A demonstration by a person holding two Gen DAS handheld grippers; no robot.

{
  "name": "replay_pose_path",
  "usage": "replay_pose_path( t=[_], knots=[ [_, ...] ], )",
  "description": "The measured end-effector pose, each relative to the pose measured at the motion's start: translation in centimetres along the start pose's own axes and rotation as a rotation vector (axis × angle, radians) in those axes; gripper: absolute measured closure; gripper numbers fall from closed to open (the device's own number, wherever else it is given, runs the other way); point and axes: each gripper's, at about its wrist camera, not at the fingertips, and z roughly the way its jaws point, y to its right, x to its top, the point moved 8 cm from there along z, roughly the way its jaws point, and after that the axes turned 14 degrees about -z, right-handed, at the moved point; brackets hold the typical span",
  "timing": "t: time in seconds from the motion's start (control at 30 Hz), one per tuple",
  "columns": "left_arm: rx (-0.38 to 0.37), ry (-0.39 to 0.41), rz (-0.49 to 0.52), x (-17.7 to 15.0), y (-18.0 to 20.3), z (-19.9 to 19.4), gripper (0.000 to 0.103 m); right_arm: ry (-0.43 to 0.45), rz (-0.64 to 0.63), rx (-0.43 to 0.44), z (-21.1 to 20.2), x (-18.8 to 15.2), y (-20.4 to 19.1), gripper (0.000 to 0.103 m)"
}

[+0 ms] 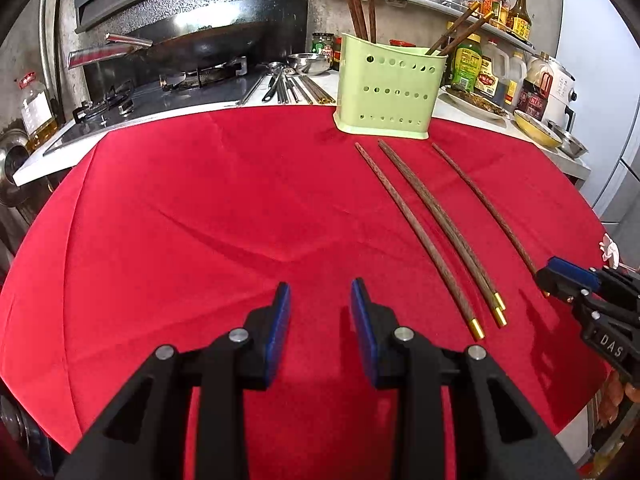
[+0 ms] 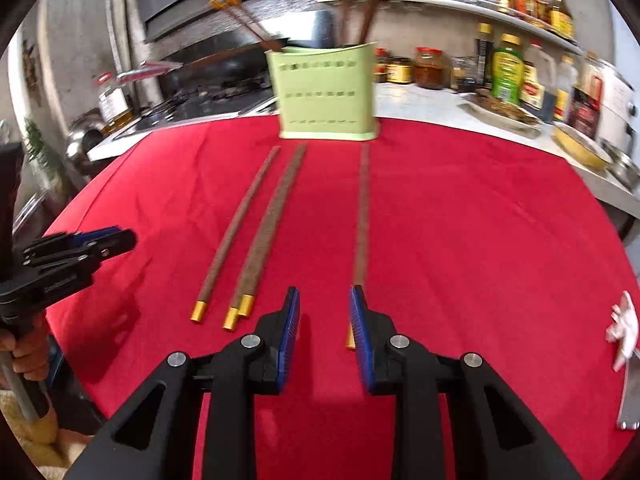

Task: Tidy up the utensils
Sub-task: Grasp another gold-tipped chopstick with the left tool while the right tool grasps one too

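Four wooden chopsticks (image 1: 416, 232) are counted lying on the red-covered surface (image 1: 200, 208), near a green holder (image 1: 386, 88) in which four more are stood. The left gripper (image 1: 320, 292) is held spread, nothing between, chopsticks to its right. The right gripper (image 2: 324, 300) is spread, angled downward, the rightmost chopstick (image 2: 363, 216) beside its right pad.

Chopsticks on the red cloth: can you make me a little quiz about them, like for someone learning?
1. How many brown wooden chopsticks with gold tips lie on the red cloth?
2. True or false: the pale green plastic holder with holes is empty.
3. Which is nearest the rightmost chopstick: A, the left tongs, or B, the right tongs?
Key: 1 four; 2 false; 3 B.
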Motion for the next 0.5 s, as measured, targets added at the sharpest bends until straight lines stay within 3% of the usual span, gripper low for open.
replay_pose_path(
  t=[0.27,0.43,0.5],
  knots=[
    [0.02,-0.005,-0.016,0.6,-0.7,0.7,0.072,-0.043,0.019,-0.031,1.5,-0.5,1.3,0.077],
    [0.017,-0.012,-0.007,0.4,-0.3,0.9,0.072,-0.053,0.048,-0.04,2.0,-1.1,2.0,0.094],
    [0.012,-0.016,-0.003,0.3,0.1,0.9,0.072,-0.05,0.057,-0.036,1.9,-1.2,2.2,0.095]
  ],
)
